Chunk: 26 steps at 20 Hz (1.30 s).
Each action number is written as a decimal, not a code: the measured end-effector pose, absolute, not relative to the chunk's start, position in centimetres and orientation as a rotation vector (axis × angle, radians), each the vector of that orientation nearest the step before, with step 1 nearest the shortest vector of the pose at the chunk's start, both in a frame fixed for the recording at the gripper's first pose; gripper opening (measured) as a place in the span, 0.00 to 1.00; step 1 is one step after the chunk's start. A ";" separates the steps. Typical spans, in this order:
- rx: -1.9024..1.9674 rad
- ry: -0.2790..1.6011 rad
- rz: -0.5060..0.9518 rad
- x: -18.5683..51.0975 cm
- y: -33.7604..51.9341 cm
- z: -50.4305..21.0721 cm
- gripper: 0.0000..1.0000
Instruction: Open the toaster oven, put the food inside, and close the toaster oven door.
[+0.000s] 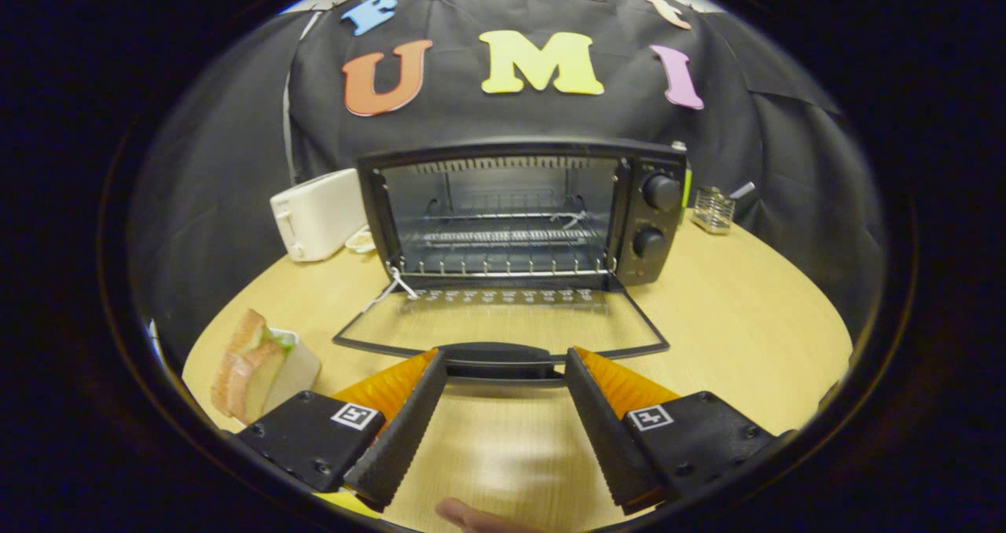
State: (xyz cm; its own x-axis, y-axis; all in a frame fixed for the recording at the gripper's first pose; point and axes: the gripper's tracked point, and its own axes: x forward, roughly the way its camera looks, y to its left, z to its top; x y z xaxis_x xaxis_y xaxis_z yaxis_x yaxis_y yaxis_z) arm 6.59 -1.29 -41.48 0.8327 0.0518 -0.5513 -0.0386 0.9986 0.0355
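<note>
- Gripper view: my gripper (505,360) is spread wide, its two fingers splayed apart over the wooden table (731,321), with the tips reaching the near edge of the oven door.
- The door handle (499,358) lies crosswise between the two fingertips. Whether either tip actually touches the handle I cannot tell; neither finger is pressing on it from both sides.
- The toaster oven (519,211) stands at 12 o'clock from my fingers, facing me, well beyond the tips.
- Its glass door (503,321) is swung fully down and lies flat toward me, resting on or just above the tabletop, so the wood grain shows through the pane.
- Inside the open cavity I see a wire rack (503,238) sitting level, with nothing on it.
- Two round knobs (656,218) sit one above the other on the oven's right-hand panel, at about 1 o'clock from my gripper.
- The food, a sandwich (245,364) with crust and some green filling, stands on edge in a small pale holder (295,372) at 9 o'clock from my left finger, just beside it and well apart from the oven.
- A white pop-up toaster (314,215) stands at 11 o'clock, just beside the oven's left wall.
- A small wire basket (714,209) sits at 1 o'clock, to the right of the oven near the table's far edge.
- A fingertip (471,517) of my own hand shows at 6 o'clock, below the gap between the fingers.
</note>
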 end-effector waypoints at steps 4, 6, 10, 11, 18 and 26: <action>0.017 0.533 0.060 6.7 -1.0 -40.4 0.98; 0.013 0.550 0.078 6.8 -0.9 -40.5 0.97; 0.010 0.529 0.150 5.8 0.7 -38.3 0.97; 0.011 0.527 0.190 5.4 1.6 -37.6 0.97; 0.098 0.705 0.579 1.8 9.0 -34.4 0.96; 0.285 1.010 0.797 -0.7 14.6 -35.9 0.96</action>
